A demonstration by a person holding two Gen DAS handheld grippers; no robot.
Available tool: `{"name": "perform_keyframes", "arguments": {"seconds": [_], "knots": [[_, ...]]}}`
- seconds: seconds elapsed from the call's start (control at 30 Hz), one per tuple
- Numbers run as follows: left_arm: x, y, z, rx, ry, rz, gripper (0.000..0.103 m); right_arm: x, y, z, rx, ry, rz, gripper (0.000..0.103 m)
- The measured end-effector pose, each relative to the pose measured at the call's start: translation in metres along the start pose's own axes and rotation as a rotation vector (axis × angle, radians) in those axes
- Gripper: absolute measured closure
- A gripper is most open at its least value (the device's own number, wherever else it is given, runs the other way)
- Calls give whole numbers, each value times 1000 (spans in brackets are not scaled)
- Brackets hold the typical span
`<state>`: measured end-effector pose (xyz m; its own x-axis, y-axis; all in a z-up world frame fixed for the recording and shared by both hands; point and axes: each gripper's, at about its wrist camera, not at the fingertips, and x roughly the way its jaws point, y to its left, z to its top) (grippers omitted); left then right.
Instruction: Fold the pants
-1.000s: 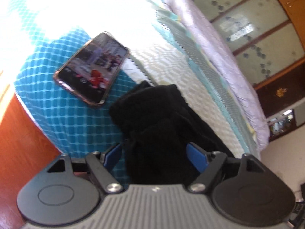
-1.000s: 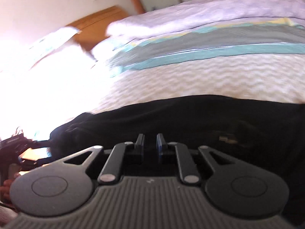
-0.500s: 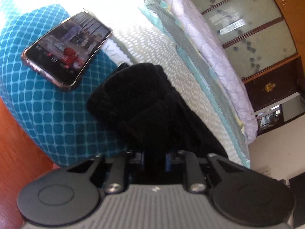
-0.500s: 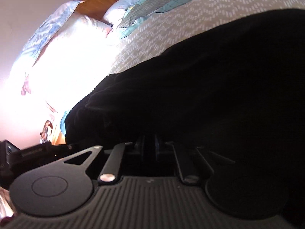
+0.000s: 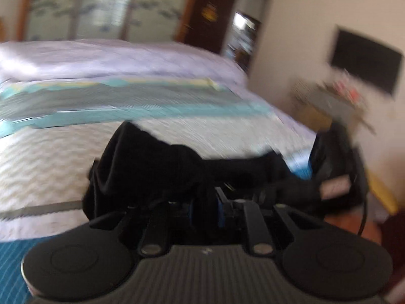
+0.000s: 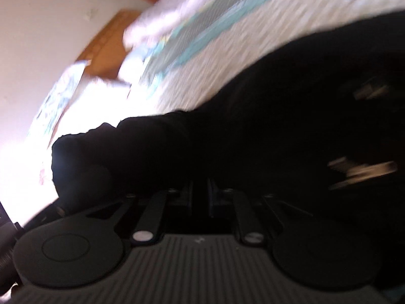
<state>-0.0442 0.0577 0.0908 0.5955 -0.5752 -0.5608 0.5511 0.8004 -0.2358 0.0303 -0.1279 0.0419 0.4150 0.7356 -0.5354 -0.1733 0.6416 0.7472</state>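
The black pants (image 5: 157, 162) lie bunched on the white patterned bedspread (image 5: 50, 157). My left gripper (image 5: 205, 202) is shut on a fold of the black pants and holds it lifted off the bed. In the right wrist view the black pants (image 6: 278, 126) fill most of the frame. My right gripper (image 6: 200, 195) is shut on the black cloth, with the fingertips buried in it. Both views are blurred by motion.
A lilac quilt (image 5: 114, 58) and teal-and-grey striped bedding (image 5: 126, 101) lie further back on the bed. A wooden headboard (image 6: 106, 45) and pillows (image 6: 58, 96) are at the far end. A dark screen (image 5: 364, 63) hangs on the wall, above a cluttered stand (image 5: 336, 101).
My left gripper closed on the pants, then swung around with them toward the foot of the bed; the phone has left view. My right gripper stayed shut on the cloth and tilted.
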Motion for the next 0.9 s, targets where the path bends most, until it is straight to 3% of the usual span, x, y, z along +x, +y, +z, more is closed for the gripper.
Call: {"name": "perform_keyframes", "arguments": {"seconds": [0.07,0.13,0.27,0.4,0.47,0.5,0.57,0.67,0.73,0.8,0.83,0.87,0.9], "knots": [[25,-20,-6,53,101,-38,78,-38,-11,0,-38,-101,-72,88],[38,-35,-15,104,150,-43,74,-72,-22,-3,-42,-189,-151,88],[25,-49,-27,179,136,-49,58,-106,-24,-3,-70,-286,-173,85],[-6,-41,-32,128,112,-45,55,-113,-2,6,-193,-328,-144,53],[-22,-31,-35,62,94,-45,55,-96,20,14,-306,-301,-96,51],[-30,-24,-37,19,78,-43,55,-89,32,19,-370,-273,-70,46],[-42,-8,-41,-67,53,-15,54,-65,60,25,-507,-177,-35,41],[-55,13,-49,-170,24,45,54,-26,87,26,-688,-53,-65,34],[-60,27,-53,-242,15,52,54,-5,101,18,-820,12,-151,29],[-63,35,-55,-276,6,49,54,9,82,13,-931,66,-287,33],[-64,38,-55,-279,2,50,54,19,73,15,-958,99,-331,40],[-64,40,-54,-277,-1,53,54,24,60,20,-954,128,-352,78],[-64,41,-54,-276,-4,55,54,21,40,31,-901,153,-345,84]]}}
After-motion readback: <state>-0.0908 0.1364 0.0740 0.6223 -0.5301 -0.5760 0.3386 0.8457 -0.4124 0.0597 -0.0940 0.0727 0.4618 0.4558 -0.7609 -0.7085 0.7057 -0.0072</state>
